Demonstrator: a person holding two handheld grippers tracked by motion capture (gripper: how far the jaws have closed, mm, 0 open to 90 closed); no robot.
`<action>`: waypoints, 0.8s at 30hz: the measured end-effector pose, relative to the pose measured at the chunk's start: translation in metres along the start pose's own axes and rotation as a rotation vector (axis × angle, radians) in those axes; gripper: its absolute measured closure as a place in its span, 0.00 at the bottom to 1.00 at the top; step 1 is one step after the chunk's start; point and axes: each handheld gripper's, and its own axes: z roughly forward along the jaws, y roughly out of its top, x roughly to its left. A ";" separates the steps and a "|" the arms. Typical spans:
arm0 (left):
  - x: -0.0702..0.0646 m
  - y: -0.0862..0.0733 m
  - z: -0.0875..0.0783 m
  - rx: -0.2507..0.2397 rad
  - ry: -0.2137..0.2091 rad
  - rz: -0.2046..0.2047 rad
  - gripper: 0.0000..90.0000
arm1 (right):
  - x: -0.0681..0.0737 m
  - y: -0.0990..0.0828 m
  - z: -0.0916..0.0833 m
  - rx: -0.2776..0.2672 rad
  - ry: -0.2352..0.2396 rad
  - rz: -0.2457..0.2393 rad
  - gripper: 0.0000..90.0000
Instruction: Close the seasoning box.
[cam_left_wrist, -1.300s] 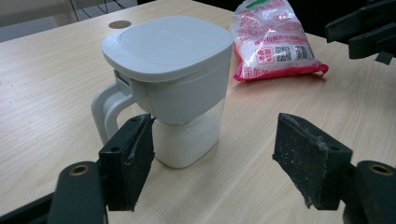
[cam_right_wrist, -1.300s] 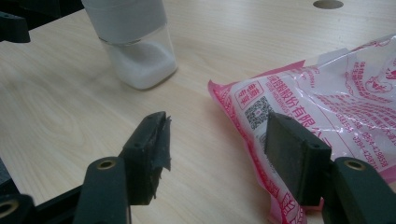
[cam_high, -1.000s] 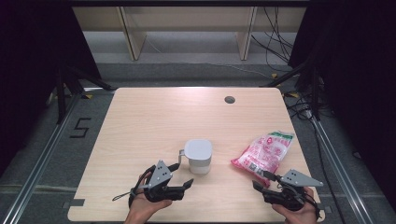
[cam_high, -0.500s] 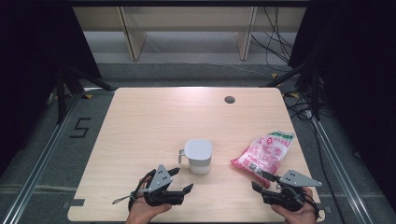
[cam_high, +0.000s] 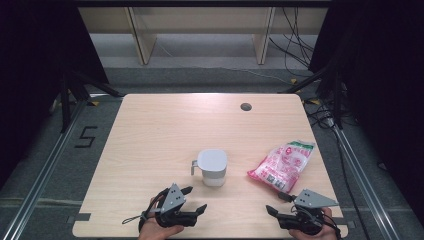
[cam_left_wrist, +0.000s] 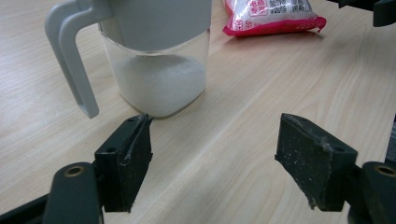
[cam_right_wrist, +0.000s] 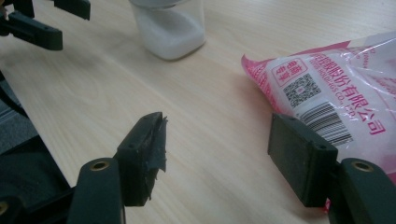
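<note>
My left claw (cam_high: 196, 199) sits low over the near edge of the table (cam_high: 160, 130), its jaws spread wide with only bare wood between them. Seen in the left gripper view, the pads (cam_left_wrist: 128, 161) grip nothing. Just ahead of that claw, a little toward its left jaw, stands the jug (cam_left_wrist: 149, 51): clear walls, a grey lid and a grey handle (cam_left_wrist: 70, 60) turned away to the left, with white grains filling its lower part. It stands upright and apart from my jaws, close in front of them.

My right claw (cam_high: 274, 212) is also let go, and its jaws have just been opening a little further, with nothing between them but tabletop. In the right gripper view the pink bag (cam_right_wrist: 336, 98) lies flat just beyond my right-hand jaw, its barcode and printed corner nearest to that pad; whether pad and bag touch I cannot tell. Farther off, ahead and to the left of this claw, the jug stands, and beyond it my other claw
</note>
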 end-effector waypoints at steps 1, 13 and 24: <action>0.001 -0.001 -0.001 0.003 0.007 0.003 0.29 | 0.001 -0.001 0.000 0.005 0.005 -0.003 0.41; -0.003 -0.009 0.001 -0.001 0.003 -0.020 0.29 | 0.008 -0.009 -0.003 0.078 -0.006 -0.060 0.40; -0.002 -0.011 0.001 0.029 0.002 -0.015 0.29 | 0.011 -0.011 -0.003 0.100 0.018 -0.075 0.39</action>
